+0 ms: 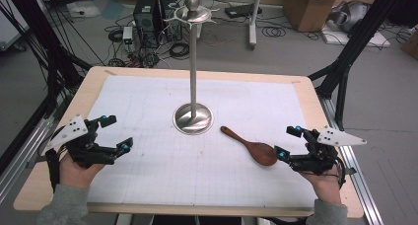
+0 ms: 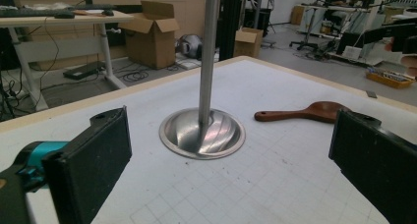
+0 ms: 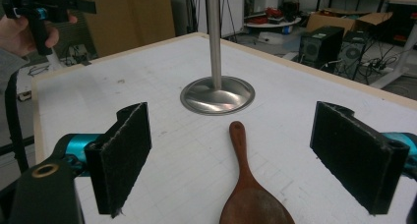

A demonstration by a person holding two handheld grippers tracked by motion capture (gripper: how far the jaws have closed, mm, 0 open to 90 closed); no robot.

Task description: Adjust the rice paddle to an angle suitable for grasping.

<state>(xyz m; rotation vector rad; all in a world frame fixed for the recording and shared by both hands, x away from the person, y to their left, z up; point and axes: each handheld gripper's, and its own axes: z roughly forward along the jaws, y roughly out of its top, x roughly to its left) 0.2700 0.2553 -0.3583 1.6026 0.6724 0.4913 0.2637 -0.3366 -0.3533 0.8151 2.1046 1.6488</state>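
Wooden spoon (image 1: pixel 251 147) lying flat on the tabletop (image 1: pixel 148 116), right of the metal stand (image 1: pixel 192 117).
The right hand-held gripper (image 1: pixel 288 142) sits just beside the spoon's bowl, jaws spread wide and empty; the left hand-held gripper (image 1: pixel 114 132), equally released, waits well apart at the left.

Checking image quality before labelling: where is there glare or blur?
High view: soft overall, glare streak on the stand base. Left gripper view: bright reflections on that base, left gripper jaws blurred. Right gripper view: wooden spoon bowl soft near the lens.
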